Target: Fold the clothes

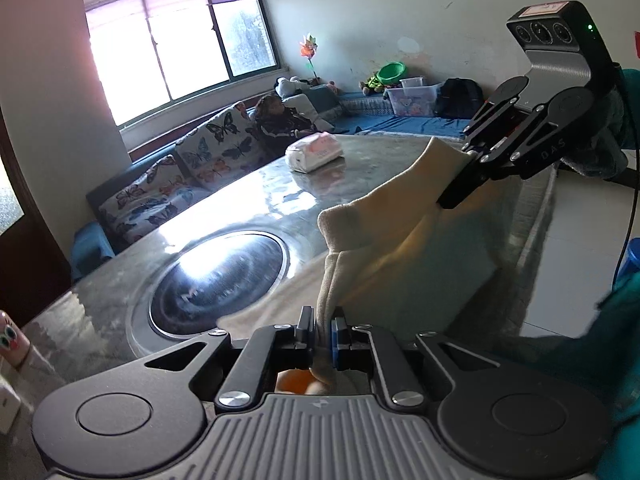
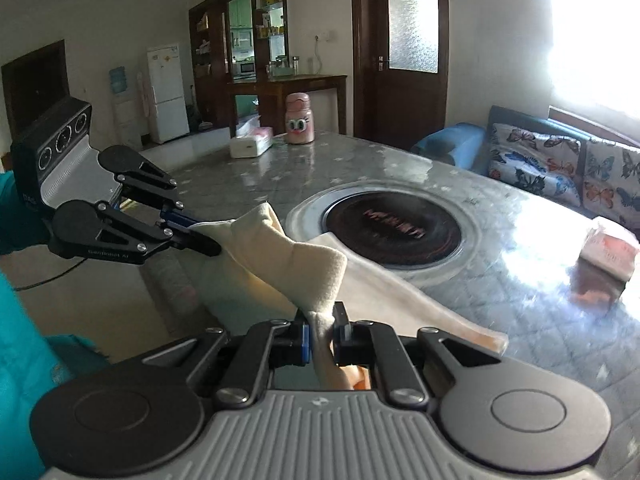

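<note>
A cream, soft fleecy garment [image 1: 404, 216] is lifted above the near edge of the bench [image 1: 248, 196], stretched between both tools, its lower part draping onto the glossy surface. The left tool [image 1: 324, 334] is clenched on a bunched fold of the cloth; the right tool [image 2: 322, 334] pinches another gathered fold, also closed on it. The bench top is grey, marbled and shiny, with a round dark glass hob [image 2: 394, 232] set in a metal ring just beyond the garment. Farther off sit a wrapped tissue pack [image 1: 315, 151], a white tissue box [image 2: 251, 143] and a pink cartoon-faced flask [image 2: 299, 119]. A butterfly-print sofa [image 1: 188, 168] lines the wall.
</note>
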The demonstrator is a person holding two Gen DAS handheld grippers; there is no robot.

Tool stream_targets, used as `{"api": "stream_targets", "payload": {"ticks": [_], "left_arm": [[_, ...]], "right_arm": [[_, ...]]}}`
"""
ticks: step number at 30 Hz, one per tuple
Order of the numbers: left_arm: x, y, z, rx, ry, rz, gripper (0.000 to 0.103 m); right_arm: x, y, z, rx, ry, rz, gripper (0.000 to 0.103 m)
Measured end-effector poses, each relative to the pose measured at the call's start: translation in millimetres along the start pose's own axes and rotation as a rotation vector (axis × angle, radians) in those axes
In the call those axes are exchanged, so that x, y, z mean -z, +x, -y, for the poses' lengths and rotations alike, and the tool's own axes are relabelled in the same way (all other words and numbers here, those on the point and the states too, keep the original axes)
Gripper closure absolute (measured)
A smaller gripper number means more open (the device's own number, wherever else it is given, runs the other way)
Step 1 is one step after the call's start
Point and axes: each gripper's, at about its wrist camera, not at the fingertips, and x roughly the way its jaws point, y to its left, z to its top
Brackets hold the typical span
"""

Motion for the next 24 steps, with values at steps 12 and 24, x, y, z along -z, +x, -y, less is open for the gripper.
{"api": "stream_targets", "payload": {"ticks": [12,24], "left_arm": [[-5,108,-54,-0.009,-0.065,-0.077,0.094],[5,157,-82,-0.090,-0.207,-0.152,0.083]], "right_arm": [[-16,81,67,0.085,0.058,-0.042,0.094],[14,133,101,0.191,0.222,-0.062,0.078]]}}
